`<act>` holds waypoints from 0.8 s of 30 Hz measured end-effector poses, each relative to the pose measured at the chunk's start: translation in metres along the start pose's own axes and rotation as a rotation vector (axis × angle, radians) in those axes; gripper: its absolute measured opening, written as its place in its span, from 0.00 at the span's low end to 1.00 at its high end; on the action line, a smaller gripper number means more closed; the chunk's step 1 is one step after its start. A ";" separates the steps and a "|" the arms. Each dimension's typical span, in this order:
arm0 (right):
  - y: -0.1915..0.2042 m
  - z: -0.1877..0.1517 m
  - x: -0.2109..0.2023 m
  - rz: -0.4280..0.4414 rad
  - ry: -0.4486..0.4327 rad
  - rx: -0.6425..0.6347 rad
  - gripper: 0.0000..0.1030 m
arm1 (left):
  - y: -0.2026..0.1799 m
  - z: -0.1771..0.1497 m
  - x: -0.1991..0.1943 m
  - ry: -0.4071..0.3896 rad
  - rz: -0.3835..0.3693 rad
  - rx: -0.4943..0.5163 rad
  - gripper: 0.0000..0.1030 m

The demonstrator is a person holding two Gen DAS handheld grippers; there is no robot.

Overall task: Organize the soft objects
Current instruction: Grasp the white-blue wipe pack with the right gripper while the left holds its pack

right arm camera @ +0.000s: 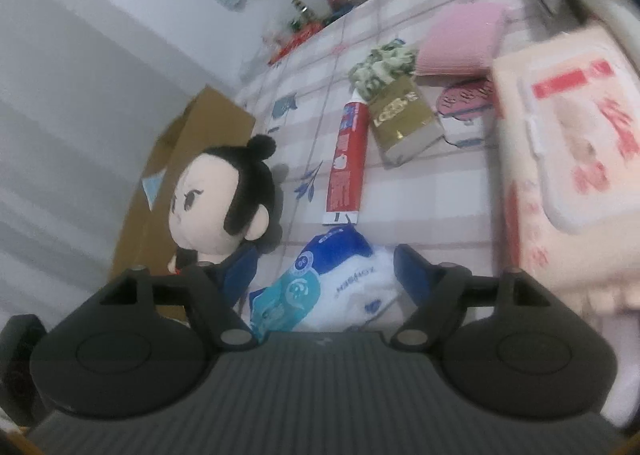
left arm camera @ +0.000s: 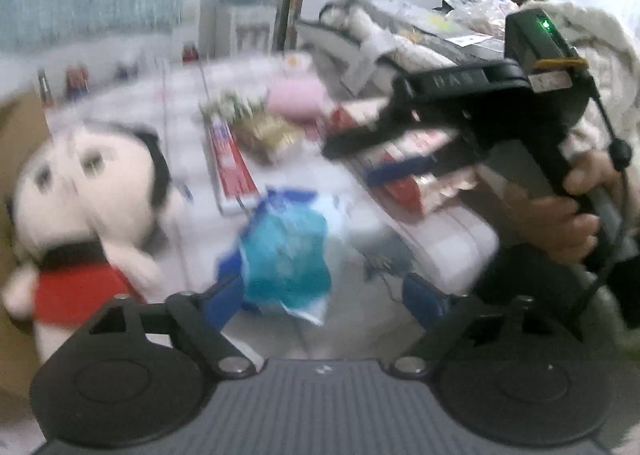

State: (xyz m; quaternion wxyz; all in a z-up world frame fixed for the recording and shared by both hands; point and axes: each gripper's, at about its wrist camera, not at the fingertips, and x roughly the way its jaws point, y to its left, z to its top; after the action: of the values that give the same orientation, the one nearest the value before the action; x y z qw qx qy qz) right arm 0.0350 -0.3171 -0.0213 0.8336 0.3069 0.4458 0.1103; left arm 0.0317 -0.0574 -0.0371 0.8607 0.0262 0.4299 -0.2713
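Observation:
A blue and white tissue pack (left arm camera: 286, 251) (right arm camera: 328, 283) lies on the checked bedsheet. My left gripper (left arm camera: 320, 303) is open, its blue fingers on either side of the pack, which looks blurred. My right gripper (right arm camera: 324, 275) is open too, its blue fingers flanking the same pack; it also shows in the left wrist view (left arm camera: 340, 143), held by a hand. A plush doll (left arm camera: 84, 199) (right arm camera: 224, 199) with black hair and a red top lies left of the pack, leaning on a cardboard box (right arm camera: 176, 159).
On the sheet lie a red toothpaste tube (right arm camera: 346, 159), a gold packet (right arm camera: 404, 123), a green scrunchie (right arm camera: 380, 65), a pink cushion (right arm camera: 460, 39) and a large wet-wipes pack (right arm camera: 572, 151). Bags and a blanket (left arm camera: 440, 27) pile at the far right.

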 end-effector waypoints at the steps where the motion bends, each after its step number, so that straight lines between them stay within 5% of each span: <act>1: -0.002 -0.002 -0.002 0.005 -0.002 0.024 0.74 | -0.003 0.002 -0.003 -0.020 0.027 0.032 0.88; 6: -0.008 -0.012 0.009 -0.002 0.045 0.122 0.74 | -0.012 0.025 0.020 -0.021 0.155 0.150 0.88; 15: -0.020 -0.020 0.046 -0.019 0.102 0.200 0.73 | 0.004 0.044 0.091 0.157 0.136 0.147 0.88; 24: -0.035 -0.027 0.055 0.079 0.064 0.290 0.47 | 0.005 0.040 0.104 0.190 0.146 0.094 0.73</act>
State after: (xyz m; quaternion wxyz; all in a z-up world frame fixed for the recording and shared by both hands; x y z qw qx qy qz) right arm 0.0415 -0.3080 -0.0910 0.7609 0.4378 0.4709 0.0873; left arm 0.1140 -0.1101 -0.0910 0.8315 0.1235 0.4931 -0.2241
